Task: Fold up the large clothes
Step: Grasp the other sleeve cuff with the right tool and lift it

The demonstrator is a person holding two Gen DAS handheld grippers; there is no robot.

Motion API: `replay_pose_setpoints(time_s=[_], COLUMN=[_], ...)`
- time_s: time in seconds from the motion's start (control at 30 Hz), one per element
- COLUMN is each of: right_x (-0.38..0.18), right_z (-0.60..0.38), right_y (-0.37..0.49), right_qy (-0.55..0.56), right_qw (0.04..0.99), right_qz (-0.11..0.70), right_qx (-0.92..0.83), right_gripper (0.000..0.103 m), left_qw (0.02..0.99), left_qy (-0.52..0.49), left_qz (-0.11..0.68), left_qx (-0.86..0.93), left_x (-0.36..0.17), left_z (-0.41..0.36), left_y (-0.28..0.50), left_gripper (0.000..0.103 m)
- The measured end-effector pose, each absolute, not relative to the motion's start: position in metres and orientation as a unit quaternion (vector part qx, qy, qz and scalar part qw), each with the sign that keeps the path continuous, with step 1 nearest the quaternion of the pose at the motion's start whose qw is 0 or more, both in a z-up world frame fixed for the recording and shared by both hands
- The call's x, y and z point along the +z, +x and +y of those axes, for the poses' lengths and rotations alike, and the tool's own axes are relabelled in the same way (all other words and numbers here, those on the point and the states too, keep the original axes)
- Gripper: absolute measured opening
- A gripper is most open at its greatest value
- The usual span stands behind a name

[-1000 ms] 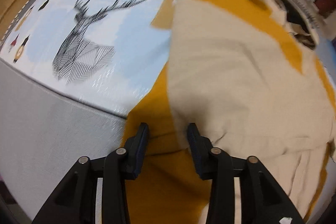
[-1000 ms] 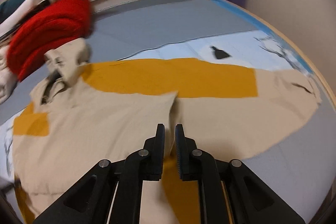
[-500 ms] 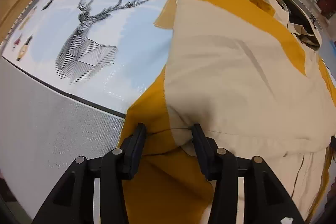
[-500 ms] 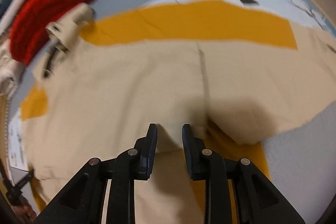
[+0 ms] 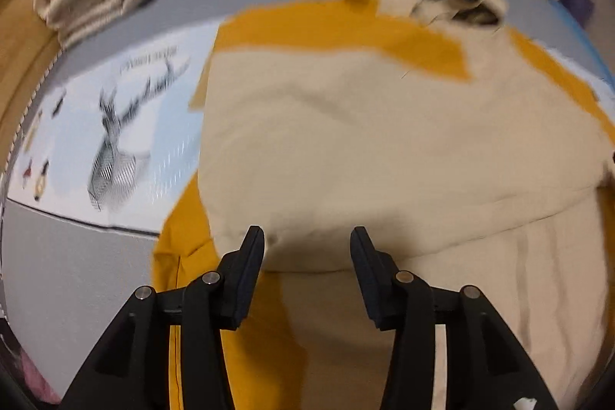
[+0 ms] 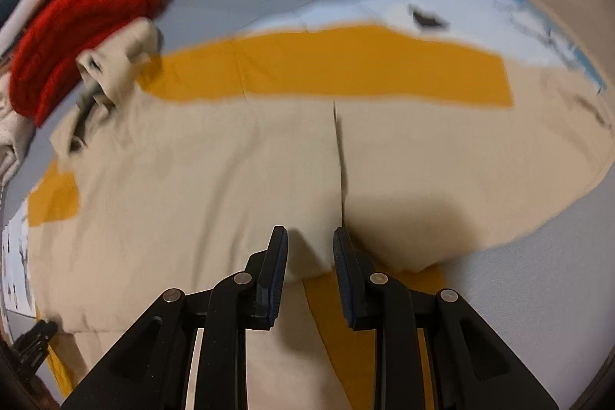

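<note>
Where a beige-and-mustard jacket (image 6: 238,156) of smooth woven cloth lies spread flat on the grey bed (image 6: 538,294), its collar points toward a red knit (image 6: 88,25). Writing above the sheet's line-drawn deer (image 5: 115,148) blurs. Left gripper (image 5: 307,241) and right gripper (image 6: 310,239) jaws stand spread, pinching nothing.

Your beige-and-mustard garment (image 6: 238,179) lies spread flat on the mat, beige panels folded inward meeting at a centre line, collar toward the red knit.
</note>
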State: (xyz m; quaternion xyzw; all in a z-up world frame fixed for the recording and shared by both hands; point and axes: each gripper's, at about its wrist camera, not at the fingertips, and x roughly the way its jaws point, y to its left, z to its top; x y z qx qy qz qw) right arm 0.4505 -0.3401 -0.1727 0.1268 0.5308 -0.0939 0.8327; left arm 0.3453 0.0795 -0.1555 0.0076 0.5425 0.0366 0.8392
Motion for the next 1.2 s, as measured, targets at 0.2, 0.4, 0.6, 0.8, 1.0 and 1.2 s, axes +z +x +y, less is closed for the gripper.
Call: replay_pose_setpoints(time_s=[0.2, 0.4, 0.6, 0.8, 1.0, 1.2], right_x=[-0.119, -0.088, -0.103, -0.114, -0.152, -0.187], right_z=[-0.34, -0.37, -0.457, -0.561, -0.658, -0.721], right_y=[0.435, 0.417, 0.401, 0.379, 0.352, 0.323], right_qy=[0.091, 0.09, 0.15, 0.186, 0.259, 0.358], right_qw=[0.877, 0.899, 0.88, 0.872, 0.845, 0.806], right_qz=[0.461, 0.407, 0.414, 0.39, 0.387, 0.368], right_qx=[-0.104, -0.131, -0.18, -0.229, -0.262, -0.295], right_gripper=[0.026, 0.069, 0.078, 0.026, 0.024, 0.025], left_qw=[0.875, 0.887, 0.891, 0.888, 0.884, 0.884], left_qy=[-0.007, 0.04, 0.035, 0.031, 0.037, 0.035], left_qz=[0.484, 0.459, 0.45, 0.457, 0.464, 0.463], left_qx=[0.005, -0.038, -0.05, -0.046, -0.054, -0.047], left_x=[-0.108, -0.091, -0.088, -0.095, -0.104, -0.109], left_z=[0.04, -0.001, -0.008, -0.006, -0.01, -0.01], left_y=[0.322, 0.313, 0.309, 0.313, 0.315, 0.318], left_gripper=[0.045, 0.046, 0.047, 0.047, 0.047, 0.047])
